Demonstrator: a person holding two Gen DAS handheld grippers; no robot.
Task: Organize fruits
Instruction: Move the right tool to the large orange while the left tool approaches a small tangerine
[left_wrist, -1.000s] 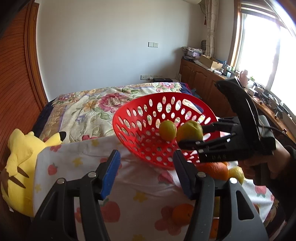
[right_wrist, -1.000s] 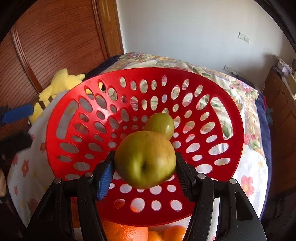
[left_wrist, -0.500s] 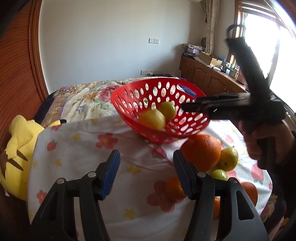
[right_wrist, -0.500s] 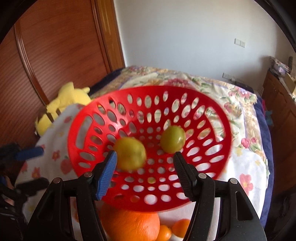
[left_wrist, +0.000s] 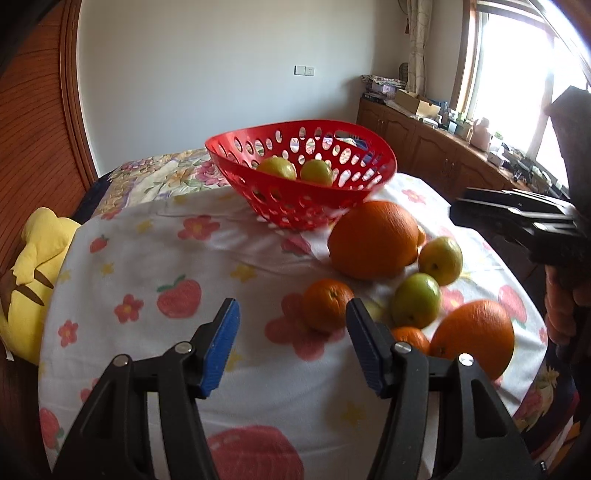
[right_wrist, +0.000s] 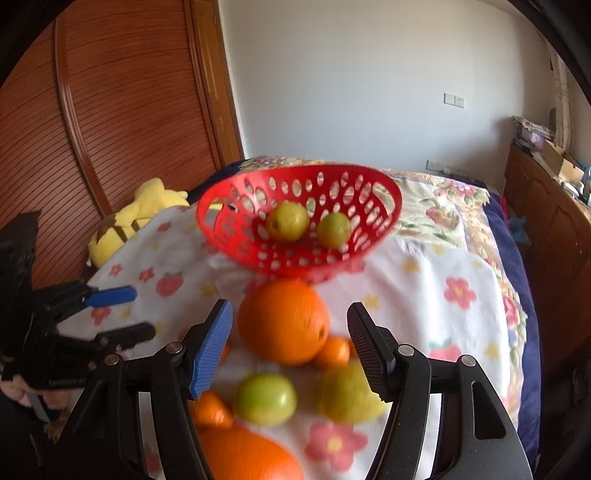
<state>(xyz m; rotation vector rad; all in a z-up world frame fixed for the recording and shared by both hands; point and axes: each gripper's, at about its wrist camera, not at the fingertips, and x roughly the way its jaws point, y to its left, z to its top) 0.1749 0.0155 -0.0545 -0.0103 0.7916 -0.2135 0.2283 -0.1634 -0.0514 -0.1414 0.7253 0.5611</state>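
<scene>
L gripper (left_wrist: 291, 345) gaped partway, empty, above the cloth. R gripper (right_wrist: 290, 345) was empty too, jaws just opening; both green fruits (right_wrist: 287, 221) lay in red basket (right_wrist: 236, 192) at its 12 o'clock.

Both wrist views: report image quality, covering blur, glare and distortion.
Left wrist view: mostly sharp; the window at upper right is blown out, and fisheye bends the wooden door. Right wrist view: motion blur smears the green fruit and large orange in the foreground; the red basket is sharper; corners vignette dark.
</scene>
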